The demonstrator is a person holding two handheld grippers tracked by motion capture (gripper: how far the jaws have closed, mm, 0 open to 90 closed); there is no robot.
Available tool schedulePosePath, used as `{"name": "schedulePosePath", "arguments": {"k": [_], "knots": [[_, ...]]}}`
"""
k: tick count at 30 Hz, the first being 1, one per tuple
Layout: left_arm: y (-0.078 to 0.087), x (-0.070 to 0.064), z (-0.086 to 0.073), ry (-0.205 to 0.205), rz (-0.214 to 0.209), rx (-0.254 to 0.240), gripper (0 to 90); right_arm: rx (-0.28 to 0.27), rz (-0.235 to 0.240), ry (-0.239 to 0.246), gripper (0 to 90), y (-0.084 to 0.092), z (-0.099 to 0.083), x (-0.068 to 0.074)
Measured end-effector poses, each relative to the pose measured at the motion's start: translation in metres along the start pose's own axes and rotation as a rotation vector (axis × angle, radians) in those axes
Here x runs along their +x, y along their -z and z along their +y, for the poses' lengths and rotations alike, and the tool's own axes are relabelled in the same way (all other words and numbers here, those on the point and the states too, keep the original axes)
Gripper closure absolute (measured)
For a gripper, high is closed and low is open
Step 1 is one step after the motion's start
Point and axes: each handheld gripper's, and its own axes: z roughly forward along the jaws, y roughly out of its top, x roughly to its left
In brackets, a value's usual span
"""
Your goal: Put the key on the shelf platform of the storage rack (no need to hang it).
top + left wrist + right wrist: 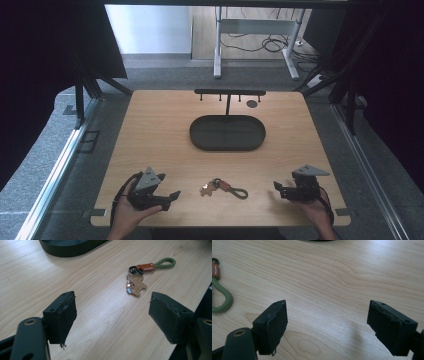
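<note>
A keychain (223, 188) lies on the wooden table near its front edge: a green cord loop (165, 262), an orange-brown tag (145, 267), a metal clip and a tan animal-shaped charm (136, 285). My left gripper (172, 196) rests at the front left, held by a hand, pointing right toward the keychain. Its jaws stand open (113, 315) with bare wood between them. At the front right my right gripper (278, 189) points left, open (328, 325), empty. The green cord loop (223, 301) shows at that view's left edge.
A dark oval tray (227, 133) sits mid-table, its rim (67, 250) at the top of the left gripper view. Behind it stands a black T-shaped hook rack (229, 93) with a dark round disc (252, 104) beside it. Black frame struts flank the table.
</note>
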Motion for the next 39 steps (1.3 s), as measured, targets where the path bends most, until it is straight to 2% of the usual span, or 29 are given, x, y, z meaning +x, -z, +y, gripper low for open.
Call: {"name": "schedulePosePath", "arguments": {"k": [6, 11, 20, 29, 32, 34, 39], "knots": [[0.001, 0.000, 0.000, -0.002, -0.001, -0.002, 22.4, 0.008, -0.004, 0.004, 18.6, 0.003, -0.002, 0.000], [0.004, 0.000, 0.001, 0.002, 0.003, -0.013, 22.4, 0.022, 0.017, 0.003, 18.9, 0.005, -0.004, -0.001], [0.001, 0.001, 0.000, 0.001, -0.001, -0.004, 22.4, 0.039, 0.021, 0.001, 19.5, 0.001, -0.004, -0.004], [0.002, 0.000, 0.001, 0.005, 0.008, -0.003, 22.4, 0.026, 0.028, -0.001, 20.2, 0.005, -0.001, -0.003], [0.005, -0.001, 0.002, 0.007, 0.009, -0.010, 22.4, 0.027, 0.029, 0.007, 21.1, 0.007, 0.001, -0.004], [0.008, -0.001, 0.003, 0.009, 0.012, -0.021, 22.4, 0.034, 0.046, 0.011, 21.8, 0.006, 0.004, -0.004], [0.005, 0.000, 0.004, 0.006, 0.007, -0.015, 22.4, 0.041, 0.068, 0.062, 24.1, 0.010, 0.020, 0.000]]}}
